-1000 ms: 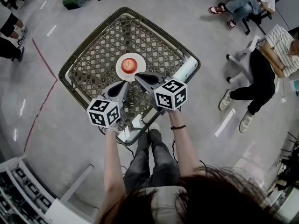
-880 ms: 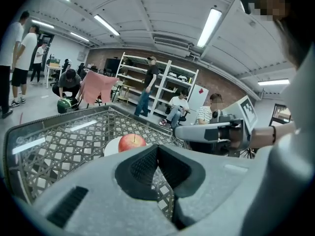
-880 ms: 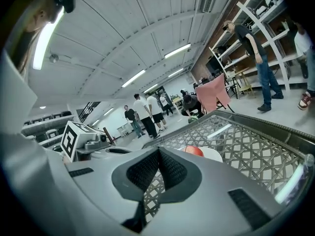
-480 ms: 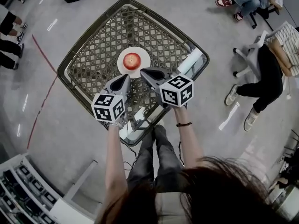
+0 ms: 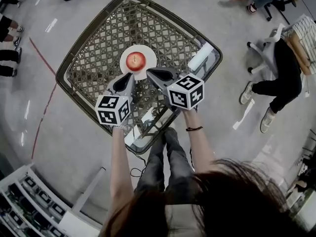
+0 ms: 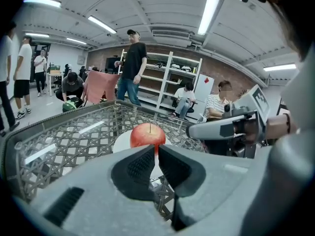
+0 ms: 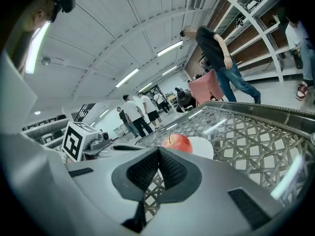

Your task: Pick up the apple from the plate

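A red apple (image 5: 136,60) sits upright on a small white plate (image 5: 148,53) in the middle of a lattice-topped table (image 5: 94,63). My left gripper (image 5: 131,76) is shut and empty, its tip just short of the plate's near edge. My right gripper (image 5: 148,71) is also shut with nothing in it, close to the plate's near right edge. In the left gripper view the apple (image 6: 147,134) rises right behind the closed left gripper (image 6: 156,149), with the right gripper (image 6: 194,130) off to the side. In the right gripper view the apple (image 7: 177,142) and plate (image 7: 203,147) lie just beyond the closed right gripper (image 7: 158,150).
The table has a raised metal rim (image 5: 66,85). A white tube-like object (image 5: 199,58) lies at its right edge. A seated person (image 5: 281,68) and a chair are on the floor to the right; shelving (image 5: 29,201) stands at the lower left. People stand beyond the table.
Both grippers have sunk lower toward the tabletop, staying shut and near the plate's front edge. The apple and plate have not moved.
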Demonstrator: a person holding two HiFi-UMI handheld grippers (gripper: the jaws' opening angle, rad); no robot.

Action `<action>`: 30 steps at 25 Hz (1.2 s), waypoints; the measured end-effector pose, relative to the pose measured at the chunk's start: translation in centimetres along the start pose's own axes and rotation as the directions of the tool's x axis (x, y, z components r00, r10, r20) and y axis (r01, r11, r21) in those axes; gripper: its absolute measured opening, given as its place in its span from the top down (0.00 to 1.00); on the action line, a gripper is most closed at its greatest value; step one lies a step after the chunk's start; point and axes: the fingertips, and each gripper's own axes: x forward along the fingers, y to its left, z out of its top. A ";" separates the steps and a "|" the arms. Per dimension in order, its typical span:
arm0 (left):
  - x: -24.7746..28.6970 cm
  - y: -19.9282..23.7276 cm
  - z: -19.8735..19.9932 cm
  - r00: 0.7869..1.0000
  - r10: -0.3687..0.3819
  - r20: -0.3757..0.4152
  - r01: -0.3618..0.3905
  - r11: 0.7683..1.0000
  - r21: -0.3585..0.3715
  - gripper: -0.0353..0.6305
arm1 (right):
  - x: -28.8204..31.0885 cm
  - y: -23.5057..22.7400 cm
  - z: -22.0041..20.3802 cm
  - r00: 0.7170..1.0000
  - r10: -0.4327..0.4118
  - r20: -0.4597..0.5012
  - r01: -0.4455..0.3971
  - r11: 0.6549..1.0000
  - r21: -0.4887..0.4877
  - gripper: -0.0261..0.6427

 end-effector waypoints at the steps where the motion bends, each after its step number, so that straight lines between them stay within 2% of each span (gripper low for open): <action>1: 0.1 0.1 -0.1 1.000 0.002 -0.002 -0.002 1.000 0.006 0.93 | 0.0 -0.1 -0.1 1.000 0.000 -0.002 0.000 1.000 0.000 0.95; 3: 0.4 0.2 -0.2 1.000 0.007 -0.004 -0.007 1.000 0.016 0.90 | 0.0 -0.4 -0.3 1.000 -0.002 -0.001 0.002 1.000 0.003 0.95; 6: 0.7 0.3 -0.4 1.000 0.006 -0.005 -0.006 1.000 0.013 0.77 | -0.1 -0.7 -0.5 1.000 -0.004 0.002 0.004 1.000 0.008 0.95; 21: 2.3 1.3 -0.3 1.000 0.019 0.004 -0.019 0.997 0.073 0.57 | 0.2 -1.8 -1.2 1.000 -0.014 -0.004 0.014 1.000 0.018 0.95; 27: 3.0 1.4 0.1 1.000 0.002 0.018 -0.005 0.992 0.129 0.44 | 0.1 -2.3 -1.6 1.000 -0.018 -0.003 0.018 0.999 0.031 0.95; 30: 3.6 1.5 0.2 1.000 -0.006 0.016 0.004 0.987 0.161 0.42 | 0.0 -2.7 -1.8 1.000 -0.021 0.001 0.021 0.999 0.037 0.95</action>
